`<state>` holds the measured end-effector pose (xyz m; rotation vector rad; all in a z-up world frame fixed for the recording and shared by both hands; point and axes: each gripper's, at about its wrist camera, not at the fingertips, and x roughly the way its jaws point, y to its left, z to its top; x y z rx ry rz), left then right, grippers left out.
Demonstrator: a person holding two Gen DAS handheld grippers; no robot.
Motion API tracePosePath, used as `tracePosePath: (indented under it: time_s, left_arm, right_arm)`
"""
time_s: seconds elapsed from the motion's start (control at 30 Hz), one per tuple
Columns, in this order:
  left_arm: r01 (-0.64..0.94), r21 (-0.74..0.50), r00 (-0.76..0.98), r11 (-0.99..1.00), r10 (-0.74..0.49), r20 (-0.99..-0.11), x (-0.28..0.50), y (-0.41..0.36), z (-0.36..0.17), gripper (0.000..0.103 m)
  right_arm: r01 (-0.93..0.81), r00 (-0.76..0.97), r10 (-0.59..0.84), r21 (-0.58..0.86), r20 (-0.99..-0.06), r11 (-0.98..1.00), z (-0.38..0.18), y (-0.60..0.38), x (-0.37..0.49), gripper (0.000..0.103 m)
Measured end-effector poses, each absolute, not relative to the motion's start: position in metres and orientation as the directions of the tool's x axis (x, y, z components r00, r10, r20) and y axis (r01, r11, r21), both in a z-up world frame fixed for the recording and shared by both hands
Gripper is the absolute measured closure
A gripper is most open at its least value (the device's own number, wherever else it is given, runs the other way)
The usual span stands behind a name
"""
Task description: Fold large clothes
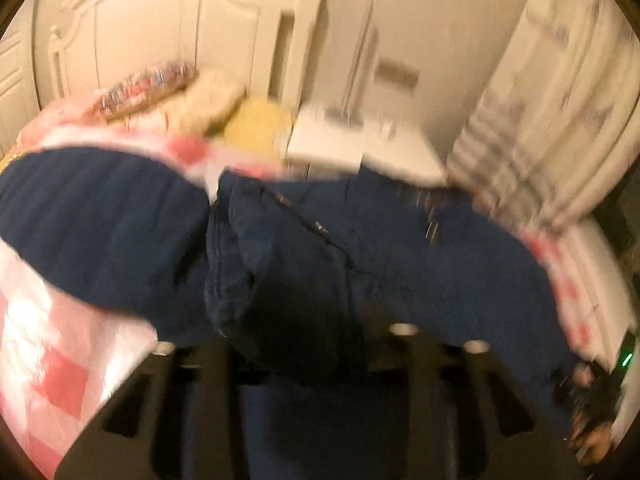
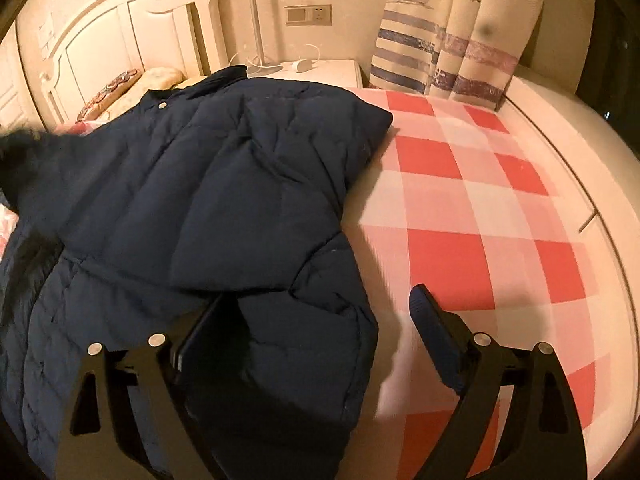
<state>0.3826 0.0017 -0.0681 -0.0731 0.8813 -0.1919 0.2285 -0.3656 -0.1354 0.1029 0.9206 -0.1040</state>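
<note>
A navy quilted puffer jacket (image 2: pixel 208 184) lies on the bed, its right sleeve folded across the body. My right gripper (image 2: pixel 320 316) is open, its jaws wide apart over the jacket's right edge; the left finger (image 2: pixel 200 332) rests on the fabric, the right finger (image 2: pixel 436 332) is over the sheet. In the blurred left wrist view, my left gripper (image 1: pixel 304 340) is shut on a bunched fold of the jacket (image 1: pixel 280 264), lifted above the bed.
The bed has a red and white checked sheet (image 2: pixel 472 208). Pillows (image 2: pixel 132 84) lie by the white headboard (image 2: pixel 120 32). A white nightstand (image 2: pixel 320 70) with a lamp stands behind; striped curtains (image 2: pixel 448 40) hang to the right.
</note>
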Motion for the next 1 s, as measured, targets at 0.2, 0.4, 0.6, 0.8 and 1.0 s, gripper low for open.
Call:
tracePosePath:
  time_s: [0.2,0.4,0.6,0.8,1.0]
  left_arm:
    - [-0.003,0.145,0.701,0.989,0.106,-0.705,0.348,0.015,-0.095,0.017]
    - [0.022,0.072,0.816,0.997,0.024,-0.578,0.319,0.009,-0.071,0.018]
    - [0.16,0.116,0.677,0.98,-0.023,-0.736,0.348,-0.04,-0.115,0.017]
    - [0.174,0.187,0.651,0.967,0.03,-0.759,0.359,-0.044,-0.152,0.004]
    - [0.173,0.169,0.647,0.97,0.017,-0.763,0.361,-0.042,-0.153,0.002]
  right_arm:
    - [0.148,0.599,-0.054,0.044,-0.799,0.988,-0.125,-0.369,0.218,0.017]
    - [0.076,0.703,-0.023,0.042,-0.711,0.996,-0.093,-0.346,0.217,0.026]
    - [-0.035,0.594,-0.048,-0.086,-0.803,0.996,-0.128,-0.3,0.258,0.034]
    - [-0.003,0.624,-0.017,-0.024,-0.782,1.0,-0.095,-0.325,0.269,0.035]
    - [0.154,0.68,-0.069,0.051,-0.73,0.987,-0.078,-0.361,0.321,0.034]
